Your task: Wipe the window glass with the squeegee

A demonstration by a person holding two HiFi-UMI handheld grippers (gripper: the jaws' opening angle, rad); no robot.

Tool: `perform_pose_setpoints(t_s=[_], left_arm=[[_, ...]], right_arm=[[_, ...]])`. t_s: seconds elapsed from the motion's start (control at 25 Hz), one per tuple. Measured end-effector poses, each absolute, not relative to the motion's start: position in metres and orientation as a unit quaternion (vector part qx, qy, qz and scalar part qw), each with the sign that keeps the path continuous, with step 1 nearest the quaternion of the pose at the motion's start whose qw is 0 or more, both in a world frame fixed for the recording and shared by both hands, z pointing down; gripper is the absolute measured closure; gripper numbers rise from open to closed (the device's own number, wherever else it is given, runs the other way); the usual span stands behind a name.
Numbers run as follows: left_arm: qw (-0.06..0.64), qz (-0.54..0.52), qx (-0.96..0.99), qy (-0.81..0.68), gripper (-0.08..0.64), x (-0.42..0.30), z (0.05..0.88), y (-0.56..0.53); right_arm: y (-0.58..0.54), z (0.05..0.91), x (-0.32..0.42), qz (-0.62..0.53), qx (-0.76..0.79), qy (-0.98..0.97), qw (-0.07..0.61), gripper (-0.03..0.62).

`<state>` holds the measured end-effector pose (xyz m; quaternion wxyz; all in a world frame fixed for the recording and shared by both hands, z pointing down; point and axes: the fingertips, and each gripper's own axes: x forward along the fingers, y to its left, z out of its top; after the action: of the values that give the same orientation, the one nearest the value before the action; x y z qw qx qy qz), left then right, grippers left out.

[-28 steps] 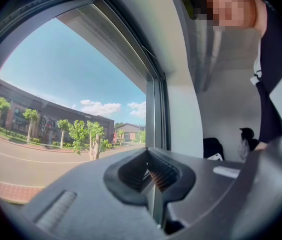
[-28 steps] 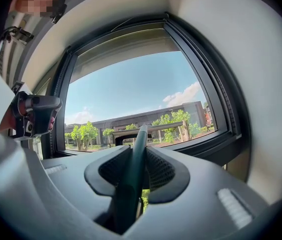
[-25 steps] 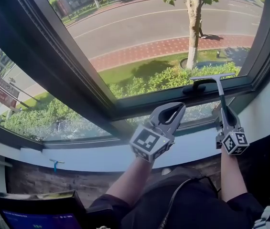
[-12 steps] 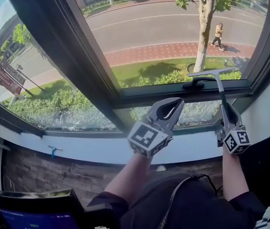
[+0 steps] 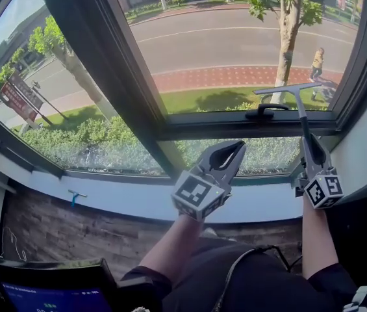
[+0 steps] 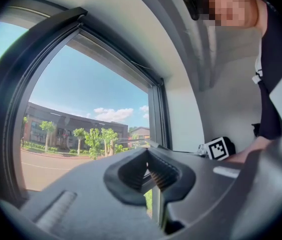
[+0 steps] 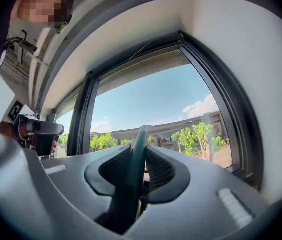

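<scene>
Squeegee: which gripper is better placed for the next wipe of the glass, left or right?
Right, I think. The right gripper is shut on the squeegee by its handle, and the blade is up by the window glass. The left gripper is shut, holds nothing, and is apart from the tool.

Dark T-shaped squeegee (image 5: 288,88) upright before window glass (image 5: 235,44)

outside, a pedestrian (image 5: 317,64) is near a tree (image 5: 288,38); a small blue tool (image 5: 75,197) lies on the sill (image 5: 131,203).
</scene>
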<state>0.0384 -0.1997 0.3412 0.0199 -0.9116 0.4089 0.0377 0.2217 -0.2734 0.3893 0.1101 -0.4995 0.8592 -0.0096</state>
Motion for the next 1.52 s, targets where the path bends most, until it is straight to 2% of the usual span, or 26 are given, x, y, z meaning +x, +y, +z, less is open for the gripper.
perform_pose_setpoints(t_s=[0.6,1.28,1.52], left_arm=[[0.055,0.030,-0.882,0.467,0.557,-0.026,0.326,-0.197],[0.100,0.062,-0.918,0.379,0.557,-0.087,0.297,-0.224],[0.108,0.057,-0.925,0.360,0.557,-0.112,0.300,-0.219]], right_arm=[[-0.305,0.264,0.140,0.069,-0.432,0.873,0.214,0.492],[-0.312,0.113,0.035,0.200,-0.459,0.817,0.286,0.491],[-0.312,0.087,0.011,0.231,-0.479,0.795,0.293,0.491]])
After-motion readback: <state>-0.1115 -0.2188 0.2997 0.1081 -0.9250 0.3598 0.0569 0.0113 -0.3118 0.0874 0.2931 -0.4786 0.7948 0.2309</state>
